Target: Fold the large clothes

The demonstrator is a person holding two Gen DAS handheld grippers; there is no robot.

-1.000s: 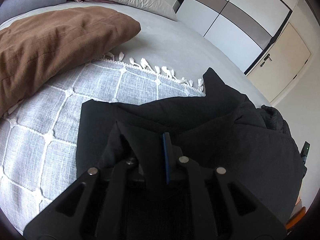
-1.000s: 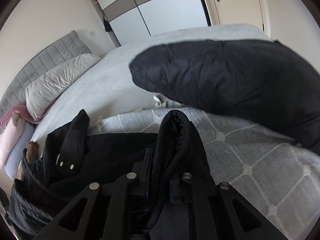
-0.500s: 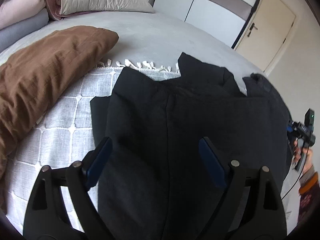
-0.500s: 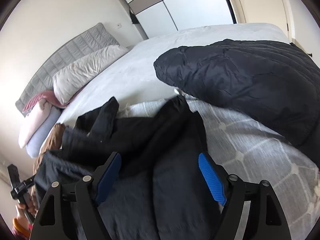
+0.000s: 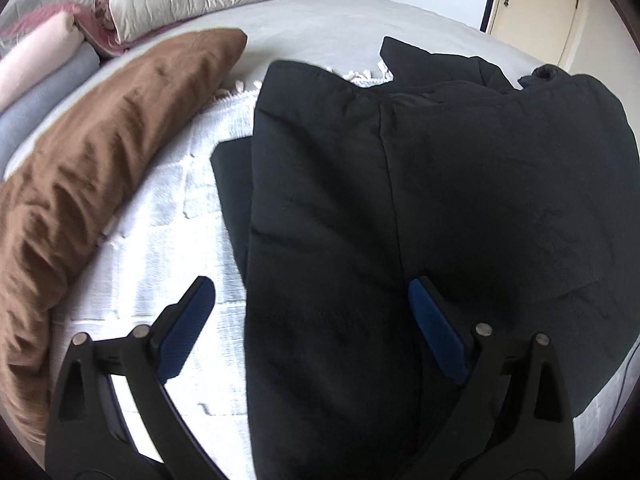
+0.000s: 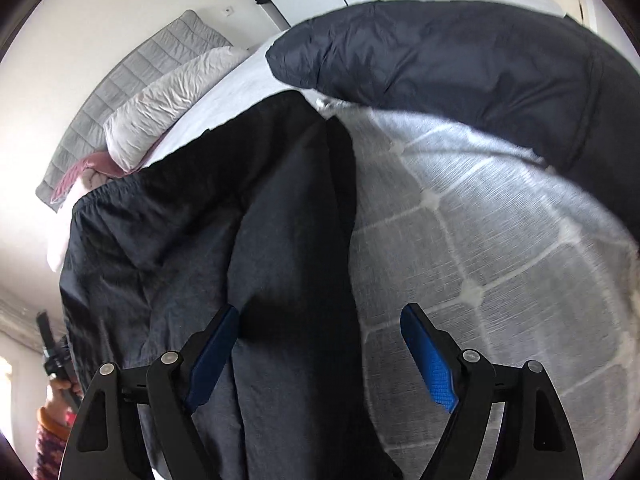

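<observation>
A large black garment (image 5: 400, 200) lies folded on a grey-white checked blanket (image 5: 168, 208) on the bed. It also shows in the right wrist view (image 6: 260, 240). My left gripper (image 5: 312, 320) is open and empty, hovering above the garment's near left part. My right gripper (image 6: 320, 344) is open and empty above the garment's near right edge, where it meets the blanket (image 6: 480, 240).
A brown pillow (image 5: 100, 152) lies left of the garment. A dark navy puffy jacket (image 6: 460, 64) lies at the right. Pale pillows (image 5: 192, 0) and rolled blankets (image 5: 36, 68) sit at the headboard. A wardrobe and a door (image 5: 532, 12) stand behind.
Both grippers were shut on folds of the black garment a second ago. They let go, opened wide, and have risen above the garment, which now lies flat.
</observation>
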